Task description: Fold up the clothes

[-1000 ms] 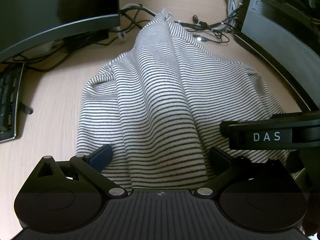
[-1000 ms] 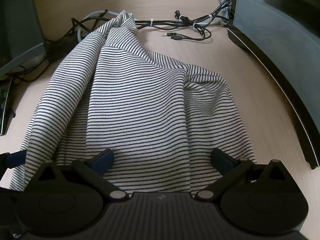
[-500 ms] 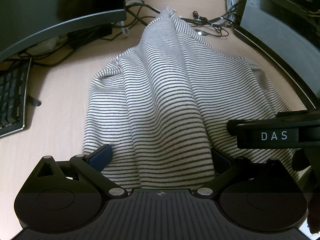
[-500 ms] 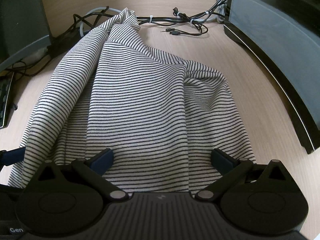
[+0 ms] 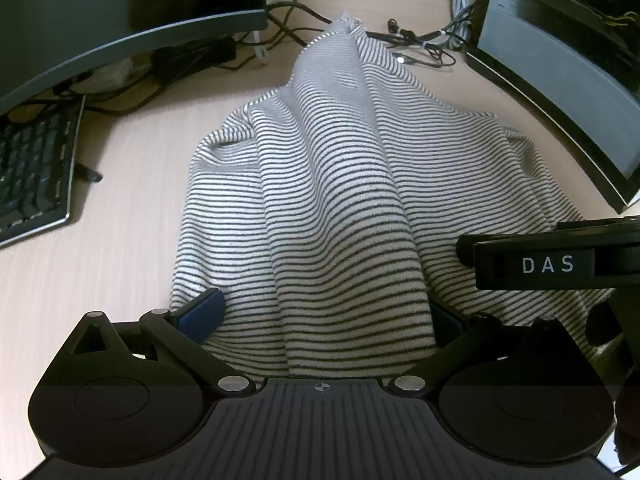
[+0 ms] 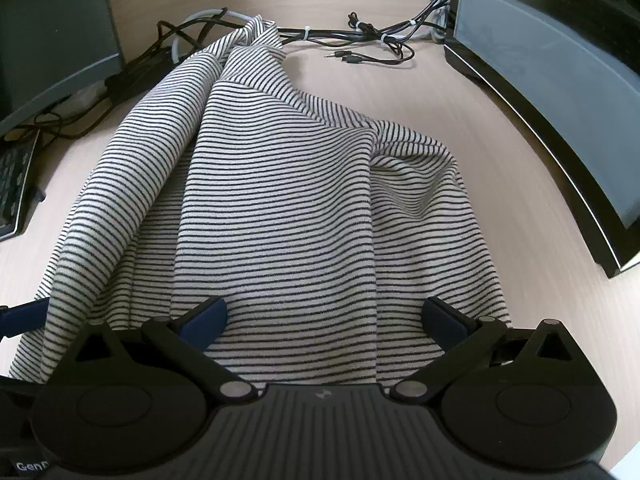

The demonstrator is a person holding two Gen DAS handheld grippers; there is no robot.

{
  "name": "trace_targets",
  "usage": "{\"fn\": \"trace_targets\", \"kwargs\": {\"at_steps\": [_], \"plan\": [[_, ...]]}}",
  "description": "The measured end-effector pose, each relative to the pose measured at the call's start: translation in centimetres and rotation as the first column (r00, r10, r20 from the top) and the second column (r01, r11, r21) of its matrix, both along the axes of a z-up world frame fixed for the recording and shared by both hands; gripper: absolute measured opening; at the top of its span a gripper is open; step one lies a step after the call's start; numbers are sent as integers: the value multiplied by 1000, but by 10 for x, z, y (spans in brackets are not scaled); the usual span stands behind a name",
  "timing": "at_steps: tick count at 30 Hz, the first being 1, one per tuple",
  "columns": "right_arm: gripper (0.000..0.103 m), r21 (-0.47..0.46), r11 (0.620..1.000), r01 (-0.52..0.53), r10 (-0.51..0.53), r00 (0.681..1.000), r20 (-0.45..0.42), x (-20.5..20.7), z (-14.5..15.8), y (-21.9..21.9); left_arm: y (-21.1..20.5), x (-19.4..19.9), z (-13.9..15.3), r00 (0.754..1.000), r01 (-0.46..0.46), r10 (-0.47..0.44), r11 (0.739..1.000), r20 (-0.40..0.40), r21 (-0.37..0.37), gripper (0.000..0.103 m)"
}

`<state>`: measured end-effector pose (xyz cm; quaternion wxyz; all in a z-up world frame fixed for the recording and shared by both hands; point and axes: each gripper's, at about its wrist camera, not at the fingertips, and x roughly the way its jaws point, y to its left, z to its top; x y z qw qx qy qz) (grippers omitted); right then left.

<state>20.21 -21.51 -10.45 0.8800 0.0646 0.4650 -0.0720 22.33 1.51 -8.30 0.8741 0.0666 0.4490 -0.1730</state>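
Striped knit, a shirt (image 5: 332,208), is spread on the wooden desk (image 5: 100,264), its long axis running straight ahead from both tongs toward the cables (image 6: 360,36). Its near hem is raised between the wide-apart fingers of the left gripper (image 5: 320,312) and right gripper (image 6: 324,316); a clamp cannot be told. Neither gripper is judged nearer.

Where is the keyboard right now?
The keyboard lies at the far left of the left wrist view, under the monitor edge, left of the striped shirt, with bare desk between them.
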Motion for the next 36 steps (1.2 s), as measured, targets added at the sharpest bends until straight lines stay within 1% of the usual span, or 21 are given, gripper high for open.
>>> {"fn": "trace_targets", "kwargs": {"at_steps": [8,13,18,22,28,33,35,36], "plan": [[103,0,999,-33,33,999,-2,-18,-1,4,-2,-16,4,999,-40,40,999,-23,9,103],[103,5,996,-90,90,996,-8,-25,-2,3,-7,-24,6,996,-77,78,997,-41,16,103],[103,14,990,-140,140,990,-13,-29,-2,-1,-17,-36,4,994,-107,108,993,-28,52,103],[103,39,987,-154,155,988,-14,-29,-1,-6,-21,-37,4,989,-140,142,988,-33,59,103],[103,59,984,-169,170,985,-16,-27,0,-9,-23,-37,4,986,-160,162,985,-32,59,103],[103,84,979,-188,188,982,14,-31,4,-15,-23,-41,3,984,-173,175,983,-25,54,103],[103,105,976,-188,184,982,50,-40,10,-20,-23,-42,4,985,-172,173,984,-24,55,103],[103,99,975,-198,191,979,74,-47,14,-21,-23,-43,4,985,-172,174,984,-20,54,103]]}}
